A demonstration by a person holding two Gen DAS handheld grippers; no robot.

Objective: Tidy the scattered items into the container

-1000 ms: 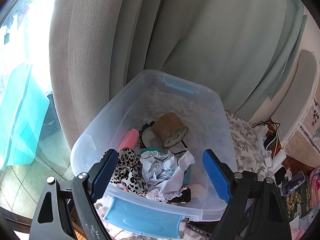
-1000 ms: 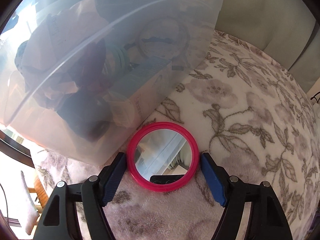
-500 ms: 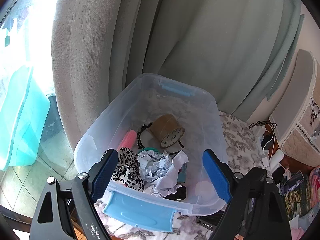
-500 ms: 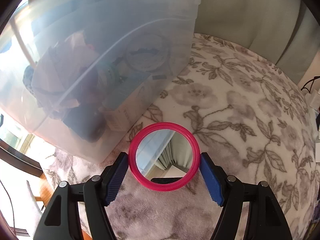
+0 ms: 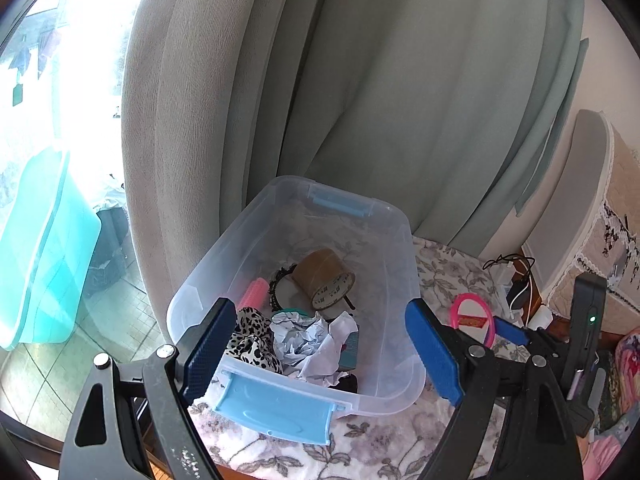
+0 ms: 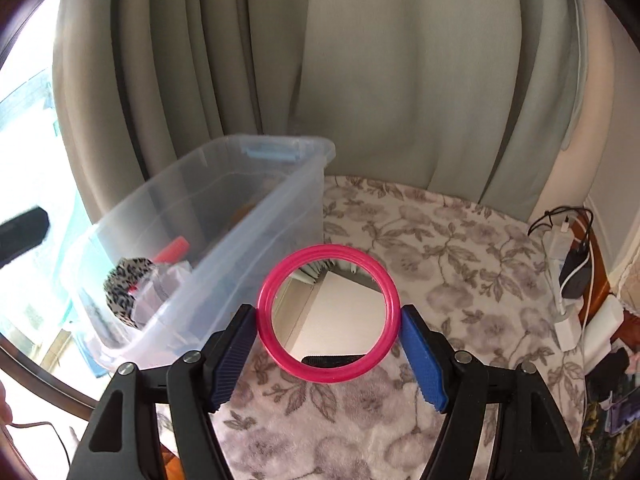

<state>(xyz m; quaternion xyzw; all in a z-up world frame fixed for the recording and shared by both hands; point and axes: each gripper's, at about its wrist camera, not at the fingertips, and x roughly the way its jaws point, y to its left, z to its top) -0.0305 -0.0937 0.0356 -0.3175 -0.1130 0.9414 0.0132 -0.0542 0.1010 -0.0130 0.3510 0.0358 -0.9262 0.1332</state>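
Note:
A clear plastic bin [image 5: 394,240] with blue latches stands on a floral cloth. It holds a tape roll [image 5: 324,276], a pink roller [image 5: 254,296], a leopard-print cloth [image 5: 250,338] and crumpled paper [image 5: 310,340]. My left gripper [image 5: 320,348] is open and empty, above the bin's near end. My right gripper [image 6: 328,340] is shut on a round pink-rimmed mirror [image 6: 328,312] and holds it above the cloth, right of the bin [image 6: 208,216]. The mirror [image 5: 472,314] and right gripper also show in the left wrist view.
Grey-green curtains [image 5: 360,80] hang close behind the bin. A power strip with chargers and cables [image 6: 568,272] lies at the cloth's right edge. A teal tub [image 5: 36,248] stands outside the window on the left. The floral cloth [image 6: 460,280] spreads right of the bin.
My right gripper has lifted the pink mirror off the cloth and risen well above the bin's base. My left gripper has pulled back and up from the bin, still open.

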